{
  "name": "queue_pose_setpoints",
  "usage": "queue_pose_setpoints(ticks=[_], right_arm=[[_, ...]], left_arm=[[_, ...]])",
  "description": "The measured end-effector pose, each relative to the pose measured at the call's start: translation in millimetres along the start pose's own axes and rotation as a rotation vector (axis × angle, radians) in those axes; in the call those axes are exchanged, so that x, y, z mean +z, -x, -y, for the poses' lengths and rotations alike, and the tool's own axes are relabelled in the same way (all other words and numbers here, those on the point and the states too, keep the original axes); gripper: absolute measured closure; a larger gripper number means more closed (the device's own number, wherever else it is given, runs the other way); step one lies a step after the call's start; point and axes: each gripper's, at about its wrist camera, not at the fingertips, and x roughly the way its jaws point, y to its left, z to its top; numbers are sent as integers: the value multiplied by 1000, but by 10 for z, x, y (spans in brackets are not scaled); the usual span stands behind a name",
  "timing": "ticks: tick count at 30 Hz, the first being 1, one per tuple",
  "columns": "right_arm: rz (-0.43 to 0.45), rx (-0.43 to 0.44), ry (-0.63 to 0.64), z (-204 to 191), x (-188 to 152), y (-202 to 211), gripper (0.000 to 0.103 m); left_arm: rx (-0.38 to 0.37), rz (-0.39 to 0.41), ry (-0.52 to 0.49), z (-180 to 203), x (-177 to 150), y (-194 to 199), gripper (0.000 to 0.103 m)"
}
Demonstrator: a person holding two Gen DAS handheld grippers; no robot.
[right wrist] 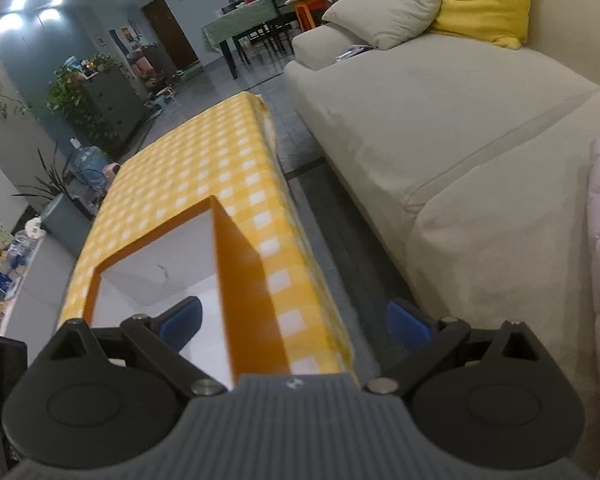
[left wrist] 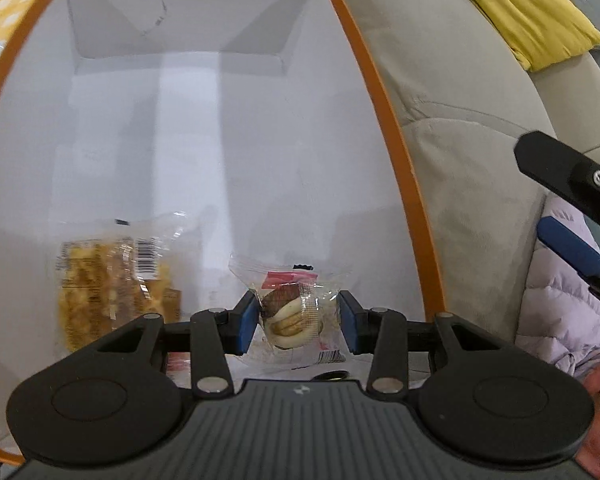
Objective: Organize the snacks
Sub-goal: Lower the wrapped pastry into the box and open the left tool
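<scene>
Inside the orange-rimmed box (left wrist: 384,92), a yellow snack packet (left wrist: 116,288) lies at the left; beside it the left gripper (left wrist: 298,322) straddles a cookie packet (left wrist: 296,312), fingers apart, not clamped. The right gripper (right wrist: 296,324) hangs wide apart over the box wall.

A home living room: a beige sofa (right wrist: 440,128) with a yellow cushion (right wrist: 488,0), houseplants (right wrist: 80,92), and a dining table (right wrist: 240,20) beyond.

Left gripper (left wrist: 299,318) hides the cookie packet's (left wrist: 296,312) lower edge
</scene>
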Motion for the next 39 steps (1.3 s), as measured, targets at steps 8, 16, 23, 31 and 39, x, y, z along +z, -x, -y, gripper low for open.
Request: queue_pose_setpoints(ticks=[8,16,23,31,39], right_arm=[[-15,-14,-24,25,0,-69,7],[-32,4,-28,-26,-11,-99,7],[25,-57,-2,-85,20,-9,7],[23,-52,57,-366,-17,33,7],[10,89,192,-1053,-187,69,7]], left_arm=[[-8,-23,-15,35,-68,-63,32],[1,-3,-6,61,-117,89,23],[76,59,-1,-57,-157,474,22],[154,122,14,-398,-282,1030,22],[155,183,172,-1132,-480,1592,21]])
